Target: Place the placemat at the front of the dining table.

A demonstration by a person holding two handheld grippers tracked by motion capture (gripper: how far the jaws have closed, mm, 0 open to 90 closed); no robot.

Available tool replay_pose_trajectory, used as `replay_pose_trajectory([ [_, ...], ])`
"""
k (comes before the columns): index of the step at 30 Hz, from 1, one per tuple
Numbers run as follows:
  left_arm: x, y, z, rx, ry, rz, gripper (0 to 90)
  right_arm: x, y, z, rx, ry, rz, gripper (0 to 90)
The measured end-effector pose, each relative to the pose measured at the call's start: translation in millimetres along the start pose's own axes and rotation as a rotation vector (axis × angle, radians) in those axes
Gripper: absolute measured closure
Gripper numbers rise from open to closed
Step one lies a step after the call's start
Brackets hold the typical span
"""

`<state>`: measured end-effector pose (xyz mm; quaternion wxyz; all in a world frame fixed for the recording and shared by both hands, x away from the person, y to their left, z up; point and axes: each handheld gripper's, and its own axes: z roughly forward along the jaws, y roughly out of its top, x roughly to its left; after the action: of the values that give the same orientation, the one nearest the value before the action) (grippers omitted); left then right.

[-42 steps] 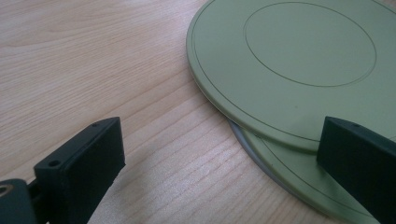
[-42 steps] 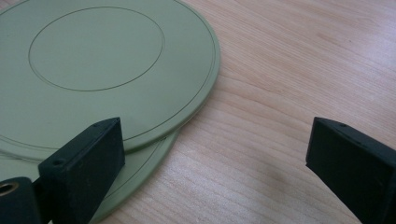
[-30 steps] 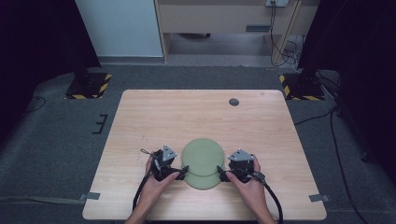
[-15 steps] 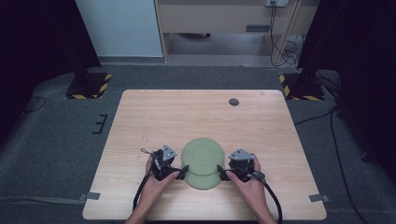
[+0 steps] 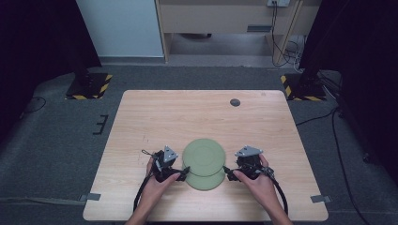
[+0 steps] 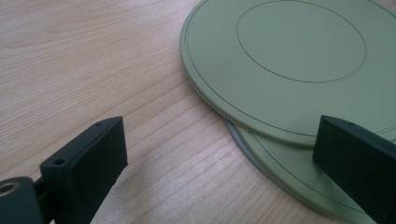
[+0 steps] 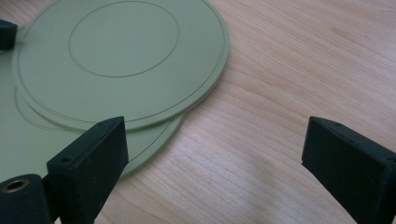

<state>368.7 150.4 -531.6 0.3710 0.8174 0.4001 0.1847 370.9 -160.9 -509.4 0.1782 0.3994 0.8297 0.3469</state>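
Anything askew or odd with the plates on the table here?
Yes: the two green plates are stacked off-centre. The upper plate sits shifted toward the table's far side, leaving a crescent of the lower plate exposed. Nothing looks spilled or damaged. Both grippers, left and right, are open beside them.

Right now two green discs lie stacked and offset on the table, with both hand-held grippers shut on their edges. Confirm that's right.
Not quite. The upper green disc does lie offset on the lower green disc, but neither is gripped. The left hand-held gripper and right hand-held gripper are open, jaws spread wide at the discs' edges, as both gripper views show.
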Motion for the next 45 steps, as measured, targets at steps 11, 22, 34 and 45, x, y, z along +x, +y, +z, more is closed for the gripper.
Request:
replay_pose_trajectory([
  [11,0.8,0.1,-2.8,-0.005,-0.001,-0.003,2.3,-13.7,36.9,-11.1,0.047,0.038,-0.039,14.5],
  [22,0.2,-0.3,-4.2,-0.004,-0.005,0.003,2.6,-23.7,79.8,19.7,0.112,0.122,-0.022,24.4],
  [34,-1.7,0.1,-4.8,-0.001,-0.008,0.014,3.0,-21.3,95.8,59.0,0.157,0.194,-0.009,26.9],
  [45,-5.0,-0.8,-0.3,0.005,-0.009,0.007,3.2,-35.7,90.4,85.0,0.172,0.269,0.074,36.8],
])
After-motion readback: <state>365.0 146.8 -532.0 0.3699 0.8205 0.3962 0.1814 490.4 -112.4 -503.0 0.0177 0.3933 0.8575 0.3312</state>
